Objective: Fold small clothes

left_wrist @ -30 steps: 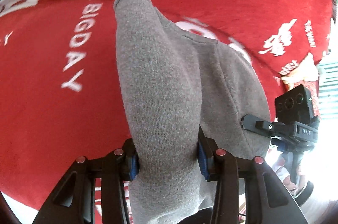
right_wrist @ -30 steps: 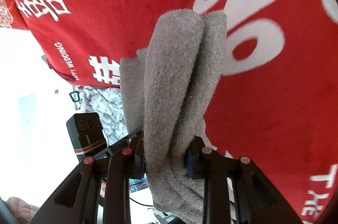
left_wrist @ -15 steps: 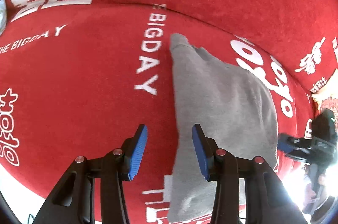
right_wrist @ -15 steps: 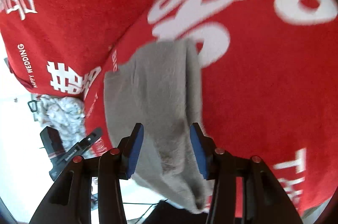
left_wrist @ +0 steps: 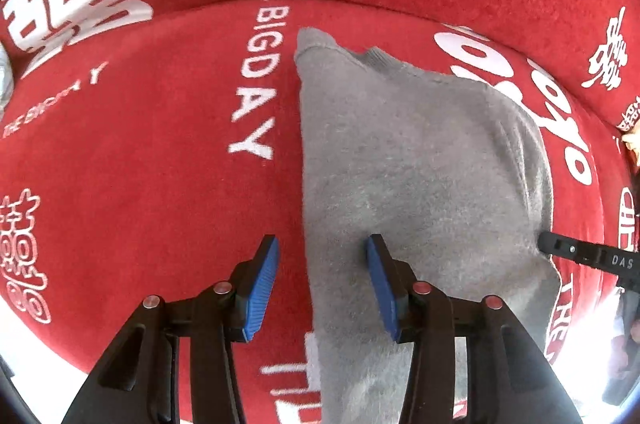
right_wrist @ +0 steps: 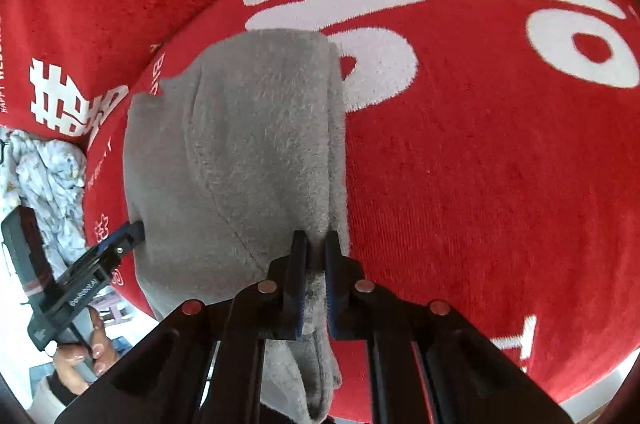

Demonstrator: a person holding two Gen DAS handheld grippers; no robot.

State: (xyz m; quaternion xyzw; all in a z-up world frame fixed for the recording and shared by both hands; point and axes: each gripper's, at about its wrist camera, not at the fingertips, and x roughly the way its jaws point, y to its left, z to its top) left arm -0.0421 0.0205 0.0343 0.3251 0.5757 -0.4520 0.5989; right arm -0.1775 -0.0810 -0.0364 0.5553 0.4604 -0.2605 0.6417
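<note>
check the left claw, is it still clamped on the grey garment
No, the left claw is open, its blue pads apart above the grey garment lying on the red cloth.

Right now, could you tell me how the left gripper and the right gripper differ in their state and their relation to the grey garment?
The left gripper has its jaws wide apart and holds nothing; the right gripper has its jaws pinched shut on the grey garment. The left gripper straddles the garment's left edge, one blue pad over the red cloth, while the right gripper clamps a raised fold at the garment's right side. Both have black frames with blue pads.
</note>
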